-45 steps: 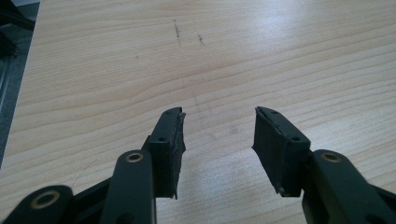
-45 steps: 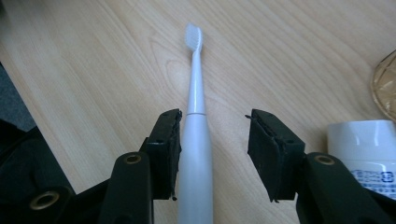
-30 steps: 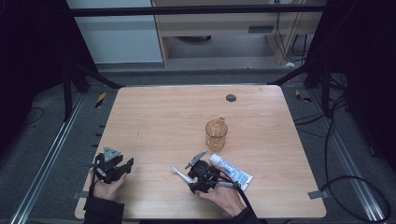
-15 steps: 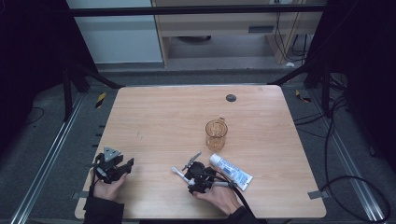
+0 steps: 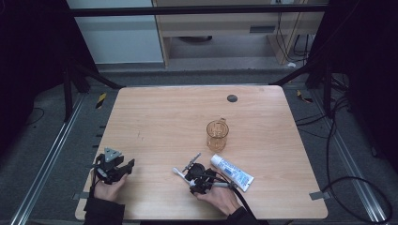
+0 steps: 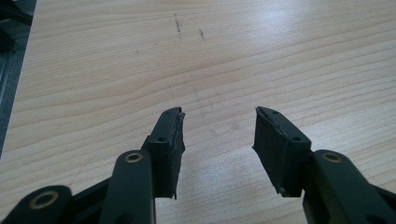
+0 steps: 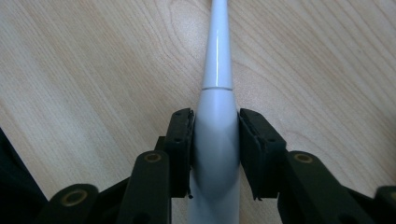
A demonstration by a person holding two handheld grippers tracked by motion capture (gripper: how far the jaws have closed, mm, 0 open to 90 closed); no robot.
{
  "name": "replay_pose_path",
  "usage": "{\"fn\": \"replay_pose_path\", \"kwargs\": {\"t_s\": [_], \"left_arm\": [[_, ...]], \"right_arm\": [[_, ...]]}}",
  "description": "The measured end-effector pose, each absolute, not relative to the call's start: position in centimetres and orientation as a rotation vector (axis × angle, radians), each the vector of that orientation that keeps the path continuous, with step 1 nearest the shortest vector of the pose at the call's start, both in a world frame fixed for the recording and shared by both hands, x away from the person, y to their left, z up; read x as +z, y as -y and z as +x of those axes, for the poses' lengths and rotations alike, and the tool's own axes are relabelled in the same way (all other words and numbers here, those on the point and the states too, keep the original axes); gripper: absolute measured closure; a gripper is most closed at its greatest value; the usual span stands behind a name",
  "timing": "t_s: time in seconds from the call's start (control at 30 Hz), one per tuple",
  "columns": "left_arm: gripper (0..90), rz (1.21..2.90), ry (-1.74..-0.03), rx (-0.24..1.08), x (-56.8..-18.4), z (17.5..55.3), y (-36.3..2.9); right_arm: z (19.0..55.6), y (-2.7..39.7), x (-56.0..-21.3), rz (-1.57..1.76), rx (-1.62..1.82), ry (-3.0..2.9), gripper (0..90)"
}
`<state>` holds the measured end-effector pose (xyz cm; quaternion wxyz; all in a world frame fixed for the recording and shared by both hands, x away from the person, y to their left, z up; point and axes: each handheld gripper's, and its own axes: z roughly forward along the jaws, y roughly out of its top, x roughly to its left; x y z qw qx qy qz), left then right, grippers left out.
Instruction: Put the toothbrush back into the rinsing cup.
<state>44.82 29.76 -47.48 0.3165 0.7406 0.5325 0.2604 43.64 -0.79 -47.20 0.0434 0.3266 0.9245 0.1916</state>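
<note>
A white toothbrush (image 7: 217,60) lies on the wooden table (image 5: 164,117) near the front edge, its head (image 5: 178,172) pointing left. My right gripper (image 7: 215,116) has just been closing on its thick handle, and both pads now press against it. In the high view the right gripper (image 5: 201,180) sits over the handle with the hand behind it. My left gripper (image 5: 112,168) rests at the front left. Its jaws (image 6: 218,112) stand open over bare wood with nothing between them.
A white and blue toothpaste tube (image 5: 232,172) lies just right of the right gripper. An amber glass mug (image 5: 217,135) stands upright behind it. A dark round spot (image 5: 232,98) marks the far side of the table.
The right gripper has shifted slightly over the toothbrush handle. The left hand has kept still.
</note>
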Motion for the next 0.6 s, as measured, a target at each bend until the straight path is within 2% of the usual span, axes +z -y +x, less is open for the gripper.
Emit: {"fn": "replay_pose_path", "kwargs": {"t_s": [0.6], "left_arm": [[51.3,1.947,-1.407,0.684,-47.47,44.82,-29.81]], "right_arm": [[43.52,1.16,-46.48,1.021,0.623,-2.802,67.7]]}}
